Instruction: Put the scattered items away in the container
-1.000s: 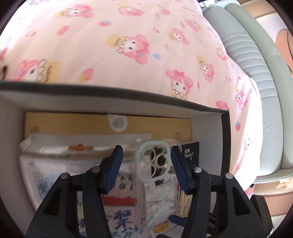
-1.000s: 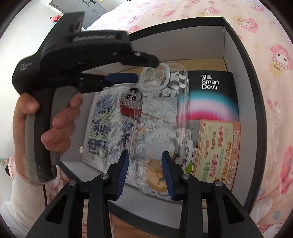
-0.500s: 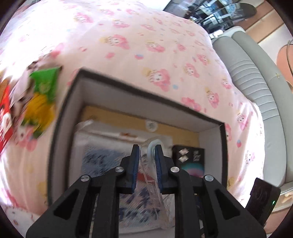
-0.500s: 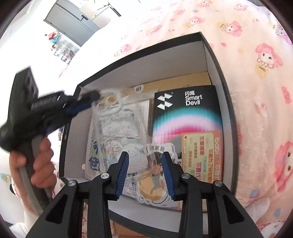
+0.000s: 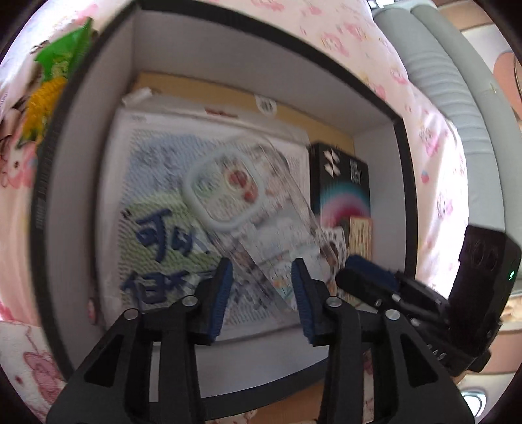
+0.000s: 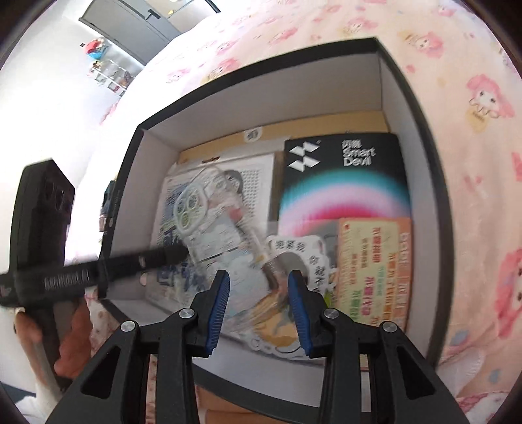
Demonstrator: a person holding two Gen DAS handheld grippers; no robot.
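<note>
Left wrist view: box [image 5: 98,169] is filling the frame; clear phone case [image 5: 248,208] is lying slantwise at centre, on the flat packets inside.
Left tongs [image 5: 261,290]: jaws are opening, standing apart at lower centre; the case's lower end is showing between them, with the pads seeming not to press on it.
Right tongs [image 6: 259,306]: blue pads are standing part-way apart at lower centre of the right wrist view, with the case's lower end and a sticker sheet [image 6: 300,257] lying under the gap; whether they are pinching anything cannot be told through the blur.
Case position: already inside the box, left of the black pack [image 6: 342,182] and orange pack [image 6: 372,270], camera ring toward the upper left.
Handling: judging by looks, the case is being light, thin, springy plastic, slick and liable to twist or skate out of a hard pinch.
Hold point: a long side rail near mid-length is looking safest; the camera ring is offering a lip but may be flexing.
Outside: snack bag [image 5: 55,84] is lying on the pink sheet [image 5: 342,29] at upper left, outside the box and waiting to be tidied.
</note>
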